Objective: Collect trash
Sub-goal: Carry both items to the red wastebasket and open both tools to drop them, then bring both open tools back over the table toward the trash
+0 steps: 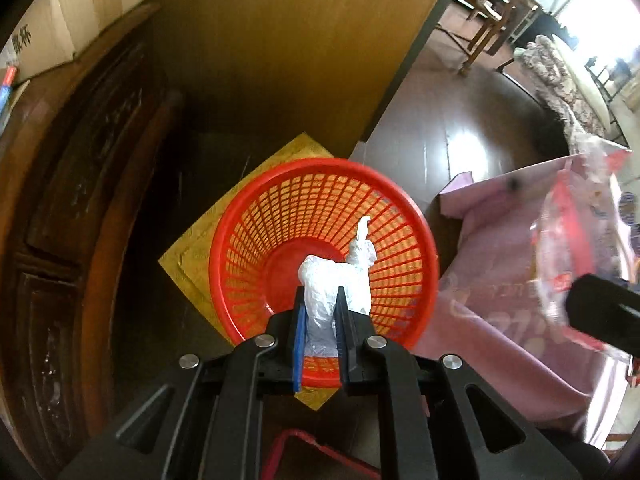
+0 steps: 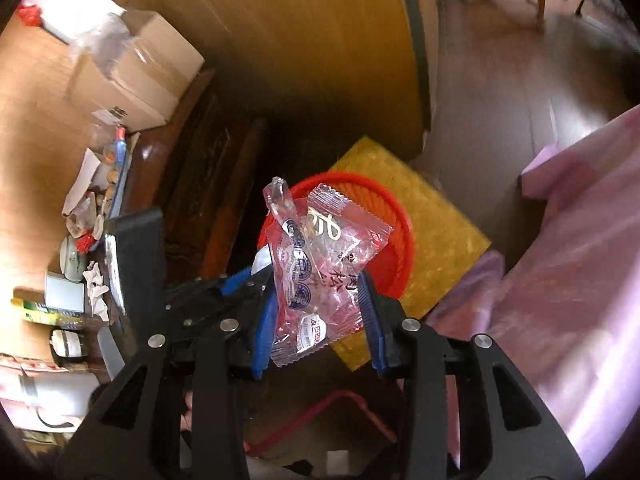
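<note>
Drop-off stage: the left gripper (image 1: 320, 304) pinches a crumpled white plastic wad (image 1: 332, 280) over the round red mesh basket (image 1: 256, 216). The right gripper (image 2: 320, 304), jaws set wider, holds a clear printed snack wrapper (image 2: 320, 264) above the basket's near side. Next, release both.

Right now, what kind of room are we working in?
Most likely a lived-in home room: dark carved wooden furniture, a polished wood floor, wooden chairs beyond, and a red mesh wastebasket on the floor.

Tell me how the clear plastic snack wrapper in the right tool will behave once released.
The clear plastic snack wrapper looks thin and crinkled, so probably floppy and very light. It may flutter rather than drop straight into the red plastic mesh basket. Its glossy film could slip between the right tool fingers.
</note>
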The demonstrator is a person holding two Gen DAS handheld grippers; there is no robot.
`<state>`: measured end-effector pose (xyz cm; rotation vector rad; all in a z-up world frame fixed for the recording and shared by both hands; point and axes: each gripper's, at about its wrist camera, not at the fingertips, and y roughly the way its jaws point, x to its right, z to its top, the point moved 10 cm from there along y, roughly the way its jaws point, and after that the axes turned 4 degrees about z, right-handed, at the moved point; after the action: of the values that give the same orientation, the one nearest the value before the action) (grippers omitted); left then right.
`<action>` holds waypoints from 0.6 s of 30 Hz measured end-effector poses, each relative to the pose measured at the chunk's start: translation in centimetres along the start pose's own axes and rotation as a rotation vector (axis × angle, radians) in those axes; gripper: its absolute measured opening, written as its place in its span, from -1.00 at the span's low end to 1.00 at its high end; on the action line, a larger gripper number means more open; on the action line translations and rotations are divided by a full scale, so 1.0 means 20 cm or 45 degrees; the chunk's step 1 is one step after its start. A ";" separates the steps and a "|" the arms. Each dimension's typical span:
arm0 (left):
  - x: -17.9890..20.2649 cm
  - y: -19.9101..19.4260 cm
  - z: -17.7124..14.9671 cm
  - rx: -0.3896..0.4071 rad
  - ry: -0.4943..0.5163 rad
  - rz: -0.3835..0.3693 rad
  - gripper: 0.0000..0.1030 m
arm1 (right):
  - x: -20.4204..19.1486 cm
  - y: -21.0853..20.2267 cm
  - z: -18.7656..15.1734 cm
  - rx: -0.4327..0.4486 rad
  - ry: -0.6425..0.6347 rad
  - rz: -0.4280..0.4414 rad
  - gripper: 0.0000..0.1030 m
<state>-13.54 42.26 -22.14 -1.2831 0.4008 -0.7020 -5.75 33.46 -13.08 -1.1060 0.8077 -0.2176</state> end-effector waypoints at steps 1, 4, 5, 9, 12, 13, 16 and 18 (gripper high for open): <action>-0.02 0.02 0.00 -0.006 -0.012 0.008 -0.69 | 0.01 0.03 0.01 -0.007 0.013 0.000 -0.19; -0.07 0.04 -0.01 -0.006 -0.044 0.028 -0.25 | 0.01 0.09 0.03 -0.050 0.055 0.049 0.13; -0.07 0.05 0.00 -0.002 -0.051 0.038 -0.14 | 0.01 0.08 0.04 -0.031 0.055 0.050 0.25; -0.09 0.03 0.01 0.018 -0.064 0.057 0.06 | 0.01 0.03 0.05 0.028 0.028 0.050 0.37; -0.09 0.02 0.00 0.013 -0.074 0.065 0.08 | 0.03 -0.01 0.04 0.055 0.043 0.056 0.37; -0.10 0.01 0.00 0.016 -0.078 0.061 0.09 | 0.03 -0.03 0.05 0.068 0.040 0.049 0.37; -0.07 -0.03 0.00 0.037 -0.067 0.052 0.14 | 0.05 -0.14 0.03 0.135 0.037 0.012 0.37; -0.04 -0.07 0.00 0.058 -0.042 0.048 0.17 | 0.07 -0.27 0.02 0.209 0.027 -0.009 0.37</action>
<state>-14.47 42.70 -20.82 -1.2395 0.3791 -0.6539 -3.24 30.50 -8.97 -0.9533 0.7907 -0.2965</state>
